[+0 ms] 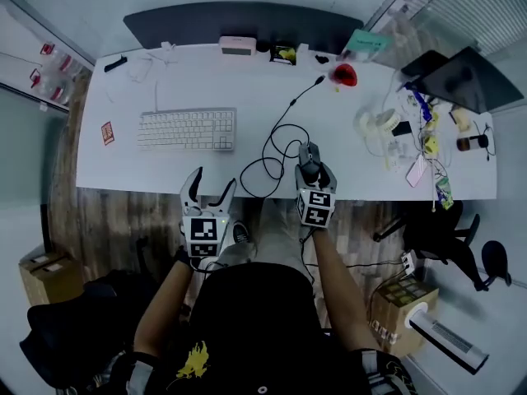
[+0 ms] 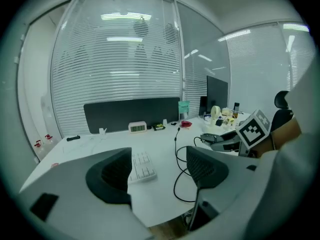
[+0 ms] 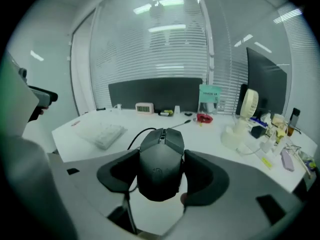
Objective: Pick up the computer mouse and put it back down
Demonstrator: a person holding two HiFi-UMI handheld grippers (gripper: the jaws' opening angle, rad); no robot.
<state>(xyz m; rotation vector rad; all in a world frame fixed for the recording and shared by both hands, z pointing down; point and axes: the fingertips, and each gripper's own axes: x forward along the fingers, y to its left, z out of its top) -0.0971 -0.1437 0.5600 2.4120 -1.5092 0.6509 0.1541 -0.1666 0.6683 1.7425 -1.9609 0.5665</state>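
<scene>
The black computer mouse (image 3: pixel 161 161) sits between the pads of my right gripper (image 3: pixel 161 178), and both pads lie against its sides. In the head view the mouse (image 1: pixel 309 156) is at the white desk's (image 1: pixel 165 171) front edge, with the right gripper (image 1: pixel 311 169) around it from behind. Its black cable (image 1: pixel 276 151) loops across the desk to the back. Whether the mouse rests on the desk or hangs just above it I cannot tell. My left gripper (image 1: pixel 209 189) stands open and empty just off the desk's front edge, left of the mouse; its jaws (image 2: pixel 157 171) frame the keyboard.
A white keyboard (image 1: pixel 187 129) lies left of the cable loops. At the back stand a small clock (image 1: pixel 237 45) and a red object (image 1: pixel 345 75). Bottles, a fan and small clutter (image 1: pixel 412 134) crowd the right end beside a dark monitor (image 1: pixel 461 76). A chair base (image 1: pixel 432 229) stands on the floor at the right.
</scene>
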